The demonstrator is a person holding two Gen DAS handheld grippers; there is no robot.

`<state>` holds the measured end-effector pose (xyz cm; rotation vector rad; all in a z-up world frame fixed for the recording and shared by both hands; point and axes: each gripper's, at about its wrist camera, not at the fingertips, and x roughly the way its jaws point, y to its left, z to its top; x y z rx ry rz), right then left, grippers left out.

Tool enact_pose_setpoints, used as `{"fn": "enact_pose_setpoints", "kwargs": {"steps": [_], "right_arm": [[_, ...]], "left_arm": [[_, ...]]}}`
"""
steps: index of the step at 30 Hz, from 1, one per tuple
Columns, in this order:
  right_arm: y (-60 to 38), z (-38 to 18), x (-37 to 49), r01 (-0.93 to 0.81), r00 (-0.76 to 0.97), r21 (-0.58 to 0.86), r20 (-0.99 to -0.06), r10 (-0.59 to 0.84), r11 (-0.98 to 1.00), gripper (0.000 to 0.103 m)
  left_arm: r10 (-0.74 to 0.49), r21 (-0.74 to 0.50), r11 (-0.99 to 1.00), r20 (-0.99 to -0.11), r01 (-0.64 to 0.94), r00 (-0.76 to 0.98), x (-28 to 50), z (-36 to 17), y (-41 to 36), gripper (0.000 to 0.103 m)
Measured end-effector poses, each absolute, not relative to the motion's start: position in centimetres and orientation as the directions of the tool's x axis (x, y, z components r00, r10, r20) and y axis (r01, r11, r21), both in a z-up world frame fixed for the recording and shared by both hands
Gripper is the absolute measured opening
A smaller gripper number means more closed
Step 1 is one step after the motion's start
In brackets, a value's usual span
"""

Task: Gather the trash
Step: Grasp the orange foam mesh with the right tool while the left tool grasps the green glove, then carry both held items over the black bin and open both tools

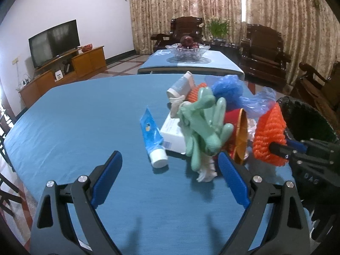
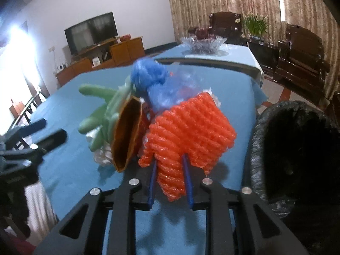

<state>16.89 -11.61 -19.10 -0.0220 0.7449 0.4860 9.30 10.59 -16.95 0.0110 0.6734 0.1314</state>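
Observation:
A heap of trash lies on the blue table (image 1: pixel 74 116). My right gripper (image 2: pixel 170 161) is shut on an orange foam fruit net (image 2: pixel 191 127), also seen in the left wrist view (image 1: pixel 268 136). My left gripper (image 1: pixel 170 159) is open and empty, just short of a green rubber glove (image 1: pixel 204 125) and a blue toothpaste tube (image 1: pixel 153 138). A white box (image 1: pixel 172 136), a blue plastic bag (image 1: pixel 231 89), an orange carton (image 2: pixel 127 136) and a grey-white tube (image 1: pixel 182 84) lie in the heap. A black-lined trash bin (image 2: pixel 297 153) stands right of the net.
A second blue-covered table (image 1: pixel 223 61) with a glass fruit bowl (image 1: pixel 187 52) stands beyond. Dark wooden armchairs (image 1: pixel 263 46) line the right. A TV (image 1: pixel 54 42) on a wooden cabinet (image 1: pixel 63 76) stands at the left wall. Curtains hang behind.

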Motion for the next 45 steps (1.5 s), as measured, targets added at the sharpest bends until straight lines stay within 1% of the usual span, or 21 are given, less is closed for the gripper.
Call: {"fn": "enact_pose_setpoints", "kwargs": {"steps": [1,5,8,11,13,14,15,16,17,18,19,20,21,22,25,28,38,45], "right_arm": [[-11.7,-18.7,16.7,-0.435,0.633,0.149,-0.651,0.419,0.888,0.023],[-12.8,-17.6,16.1,-0.426,0.648,0.154,-0.636,0.419,0.892,0.023],[-13.8,-17.3,16.1,-0.406,0.662,0.146,-0.634,0.401,0.902,0.023],[-14.2,-17.0,16.2,-0.402,0.667,0.138,-0.634,0.393,0.905,0.023],[-14.2,-17.0,16.0,-0.406,0.669,0.130,-0.633,0.391,0.905,0.023],[-14.1,-17.0,16.0,-0.407,0.670,0.126,-0.632,0.390,0.905,0.023],[-14.1,-16.9,16.2,-0.410,0.670,0.122,-0.632,0.389,0.904,0.023],[-14.1,-17.1,16.1,-0.411,0.671,0.122,-0.631,0.390,0.904,0.023],[-14.1,-17.1,16.0,-0.411,0.670,0.122,-0.631,0.390,0.903,0.023],[-14.0,-17.1,16.0,-0.411,0.671,0.120,-0.632,0.389,0.904,0.023],[-14.0,-17.0,16.1,-0.412,0.671,0.116,-0.632,0.387,0.904,0.023],[-14.0,-16.9,16.1,-0.413,0.673,0.113,-0.631,0.386,0.904,0.023],[-13.8,-17.0,15.7,-0.415,0.674,0.110,-0.630,0.386,0.903,0.023],[-13.7,-17.0,15.4,-0.416,0.674,0.109,-0.629,0.387,0.903,0.023],[-13.7,-16.8,15.3,-0.420,0.676,0.111,-0.624,0.392,0.901,0.023],[-13.7,-16.3,15.3,-0.424,0.682,0.109,-0.615,0.396,0.899,0.023],[-14.5,-13.7,15.8,-0.417,0.712,0.128,-0.570,0.411,0.900,0.023],[-15.7,-11.1,15.7,-0.410,0.744,0.127,-0.526,0.411,0.903,0.023]], "left_arm": [[0.118,0.050,0.992,-0.622,-0.112,0.774,9.4,-17.0,10.4,0.083],[0.089,0.039,0.996,-0.626,-0.082,0.775,10.0,-17.3,9.2,0.082],[0.066,0.034,0.998,-0.623,-0.058,0.779,10.6,-17.3,8.2,0.079],[0.047,0.025,0.999,-0.619,-0.040,0.784,11.5,-17.2,7.6,0.072],[0.040,0.019,0.999,-0.619,-0.036,0.784,12.2,-17.1,7.5,0.063],[0.030,0.011,0.999,-0.626,-0.030,0.779,12.6,-17.3,7.5,0.060],[0.025,0.006,1.000,-0.633,-0.027,0.774,13.0,-17.4,7.6,0.054],[0.025,0.001,1.000,-0.648,-0.032,0.761,13.5,-17.7,7.7,0.045],[0.014,-0.010,1.000,-0.659,-0.027,0.752,13.7,-18.0,7.9,0.041],[-0.002,-0.027,0.999,-0.669,-0.022,0.743,13.8,-18.3,8.1,0.030],[-0.018,-0.047,0.999,-0.678,-0.019,0.735,14.1,-18.5,8.3,0.022],[-0.039,-0.074,0.997,-0.685,-0.016,0.728,14.2,-18.8,8.6,0.019],[-0.051,-0.089,0.996,-0.686,-0.014,0.726,14.2,-18.9,8.8,0.013],[-0.053,-0.094,0.995,-0.685,-0.016,0.727,14.1,-18.8,8.9,0.011],[-0.046,-0.097,0.995,-0.667,-0.025,0.743,13.7,-18.2,9.3,0.007],[-0.049,-0.122,0.992,-0.646,-0.040,0.762,13.1,-17.1,9.8,0.005],[-0.066,-0.165,0.986,-0.568,-0.035,0.820,11.9,-12.3,10.6,0.005],[-0.118,-0.182,0.983,-0.508,0.028,0.853,11.4,-8.3,9.1,0.005]]}}
